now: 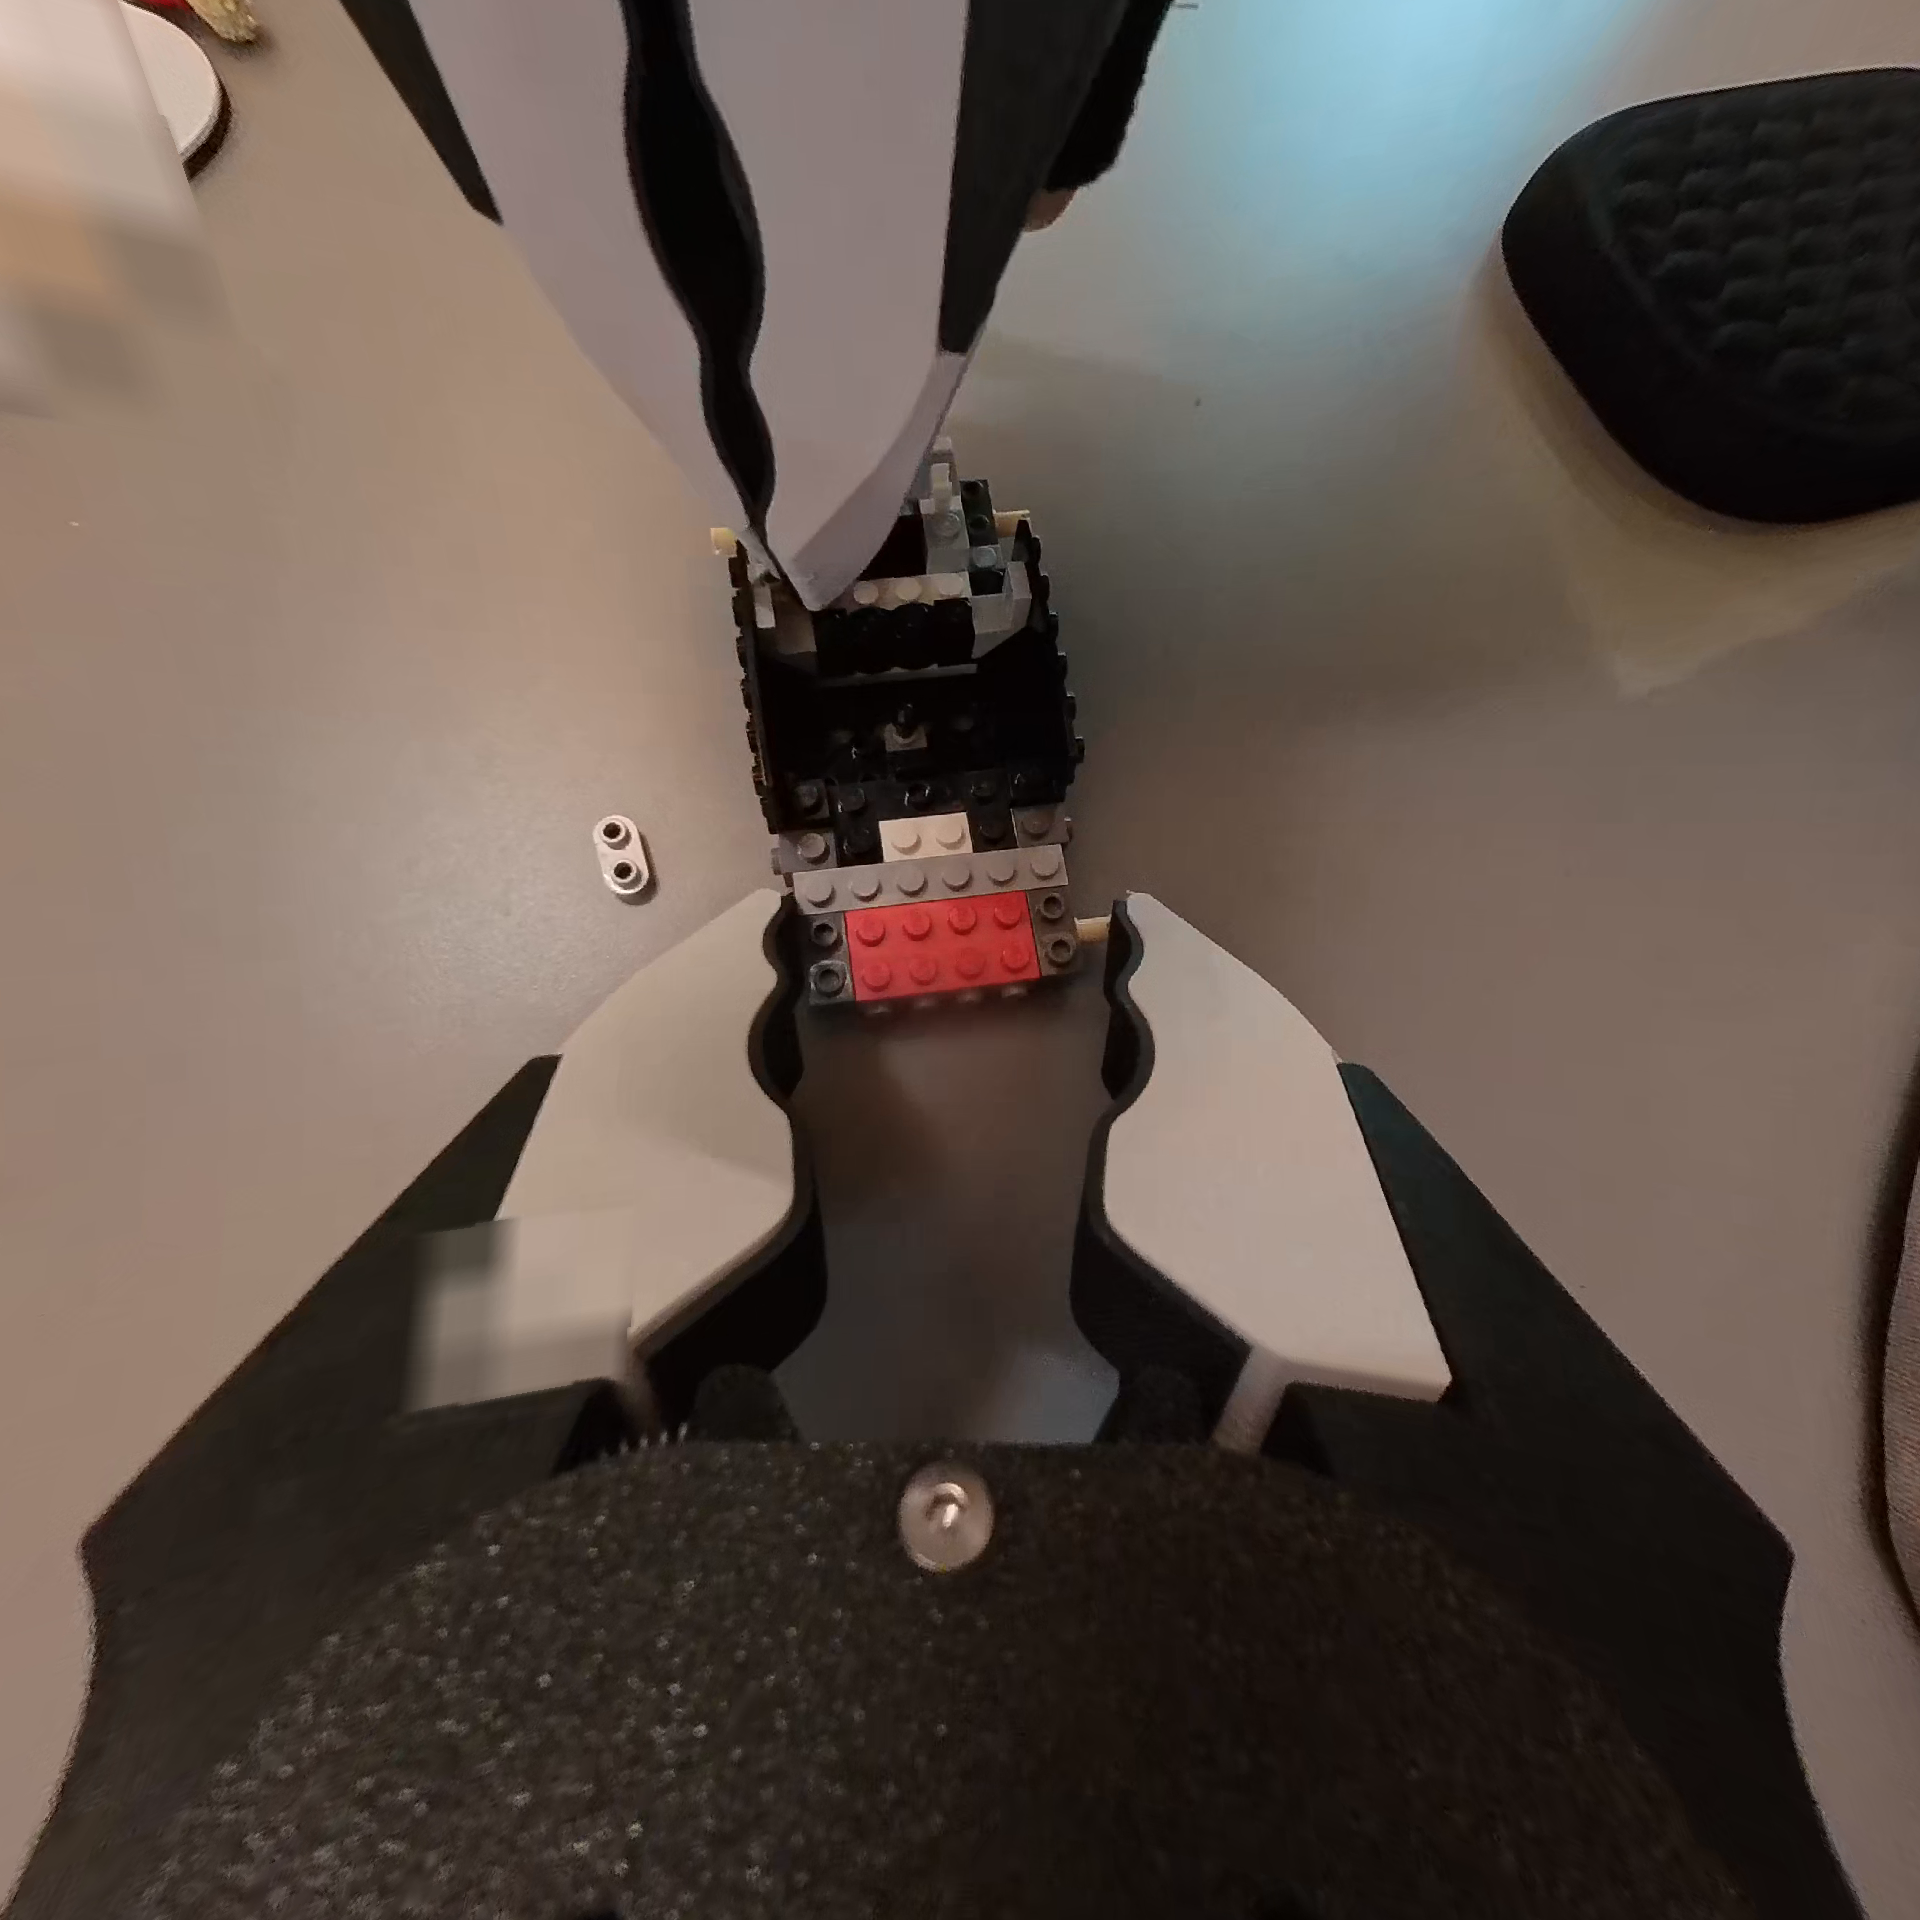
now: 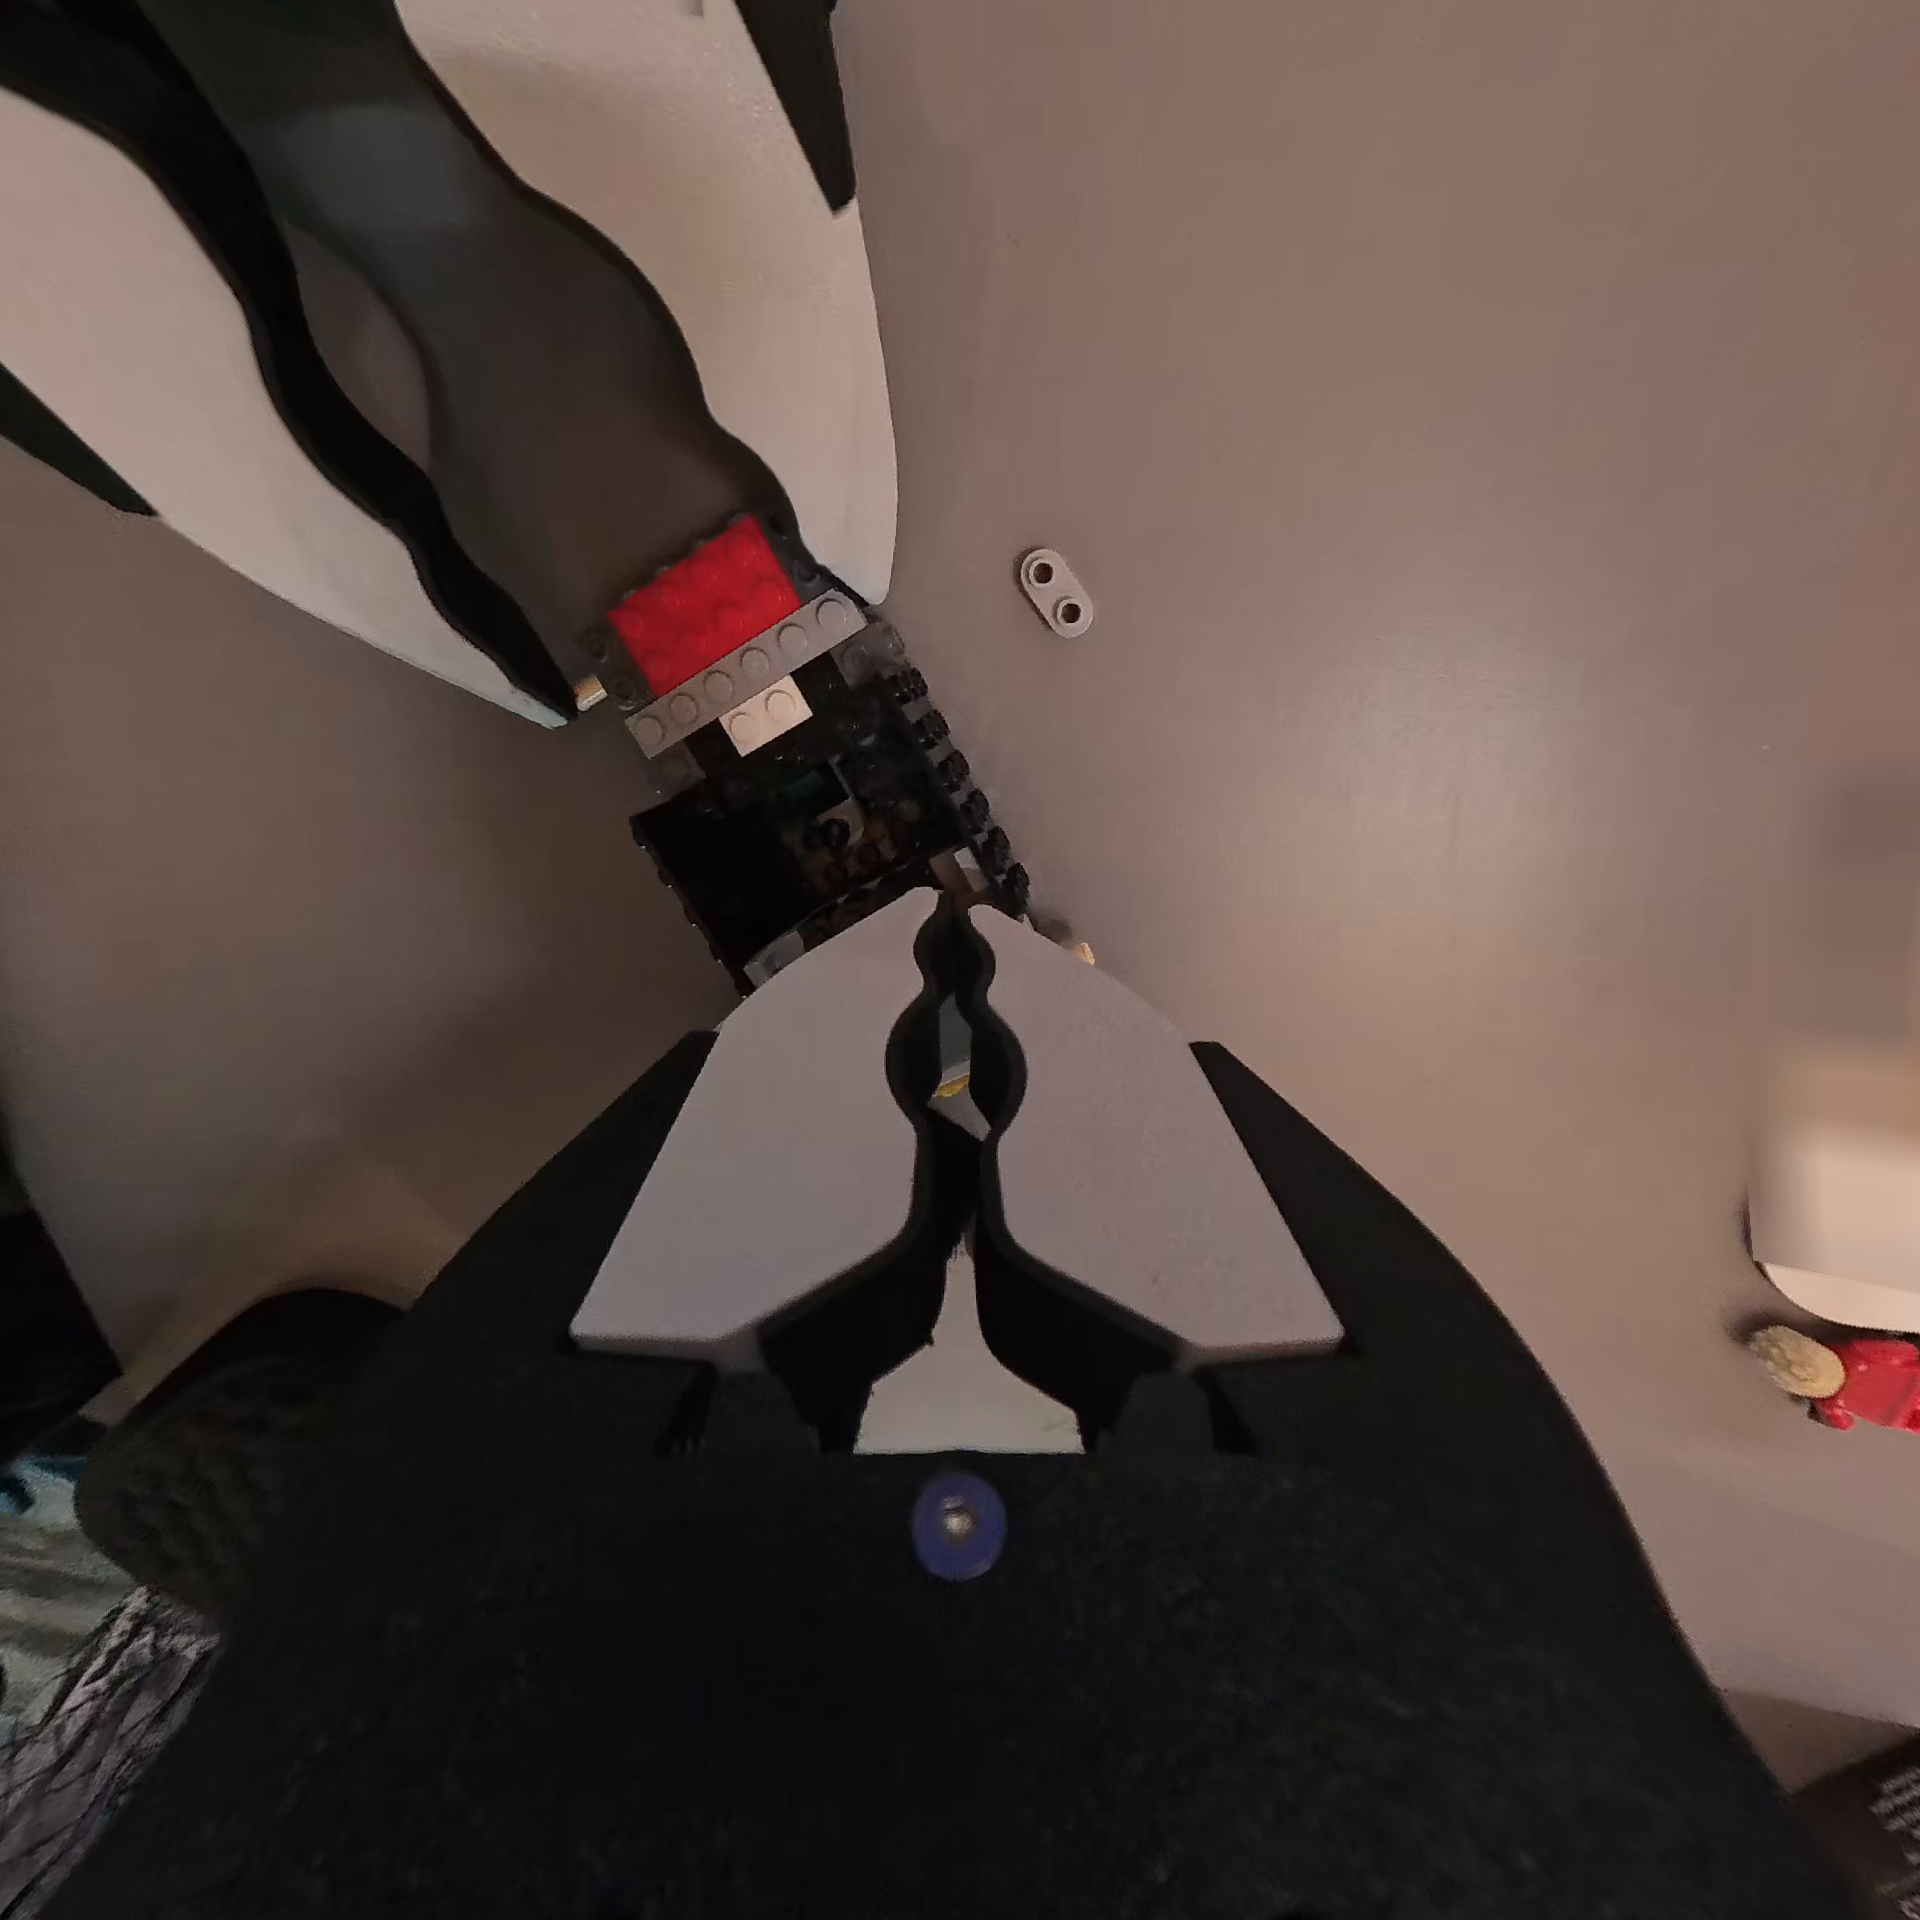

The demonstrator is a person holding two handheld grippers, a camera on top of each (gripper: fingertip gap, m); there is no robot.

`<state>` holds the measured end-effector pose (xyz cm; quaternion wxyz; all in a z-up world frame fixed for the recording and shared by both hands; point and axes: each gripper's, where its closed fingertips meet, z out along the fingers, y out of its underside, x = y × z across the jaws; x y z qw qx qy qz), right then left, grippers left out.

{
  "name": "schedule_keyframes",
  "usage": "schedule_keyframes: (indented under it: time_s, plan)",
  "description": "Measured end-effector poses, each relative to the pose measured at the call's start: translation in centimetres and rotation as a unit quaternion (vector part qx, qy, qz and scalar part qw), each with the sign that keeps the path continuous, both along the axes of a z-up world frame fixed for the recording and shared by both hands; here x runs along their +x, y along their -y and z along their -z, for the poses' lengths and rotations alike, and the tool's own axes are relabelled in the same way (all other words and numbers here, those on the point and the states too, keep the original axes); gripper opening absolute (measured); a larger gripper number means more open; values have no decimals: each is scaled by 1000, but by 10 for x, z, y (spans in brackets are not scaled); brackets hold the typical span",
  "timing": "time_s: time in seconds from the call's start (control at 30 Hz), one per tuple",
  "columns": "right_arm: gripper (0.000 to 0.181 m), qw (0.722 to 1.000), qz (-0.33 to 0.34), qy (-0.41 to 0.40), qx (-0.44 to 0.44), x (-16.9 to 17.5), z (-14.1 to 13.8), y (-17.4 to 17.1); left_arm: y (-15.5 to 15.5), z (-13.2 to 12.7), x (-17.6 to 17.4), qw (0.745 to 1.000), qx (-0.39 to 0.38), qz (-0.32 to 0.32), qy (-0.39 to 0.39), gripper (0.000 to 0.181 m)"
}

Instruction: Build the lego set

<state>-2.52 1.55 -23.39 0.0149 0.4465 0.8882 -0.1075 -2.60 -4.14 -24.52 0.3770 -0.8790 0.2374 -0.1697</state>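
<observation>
Your left gripper (image 1: 951, 935) stands with jaws open around the red end of the lego model (image 1: 914, 748) on the table (image 1: 1455, 935); the right gripper (image 2: 954, 914), jaws closed, pinches its far end. Light, rigid, studs separate easily: hold the sides low.

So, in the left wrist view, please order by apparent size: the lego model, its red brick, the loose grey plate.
1. lego model
2. red brick
3. loose grey plate

All lie at similar distance, so the order seems reliable.
</observation>
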Motion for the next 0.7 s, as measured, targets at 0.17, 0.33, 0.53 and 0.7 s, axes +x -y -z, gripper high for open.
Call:
schedule_keyframes:
  time_s: [0.17, 0.33, 0.53, 0.7]
  plan:
    - [0, 999, 16, -46, -15, 0, -2, 1, 0, 0, 0, 1000, -1, -2, 1, 56]
    - [2, 994, 53, -72, -55, 3, -12, 1, 0, 0, 0, 1000, -1, -2, 3, 56]
    - [6, 993, 49, -96, -37, 4, -9, 1, 0, 0, 0, 1000, -1, -3, 3, 55]
    - [6, 994, 27, -101, -7, 5, -2, 1, 0, 0, 0, 1000, -1, -2, 3, 55]
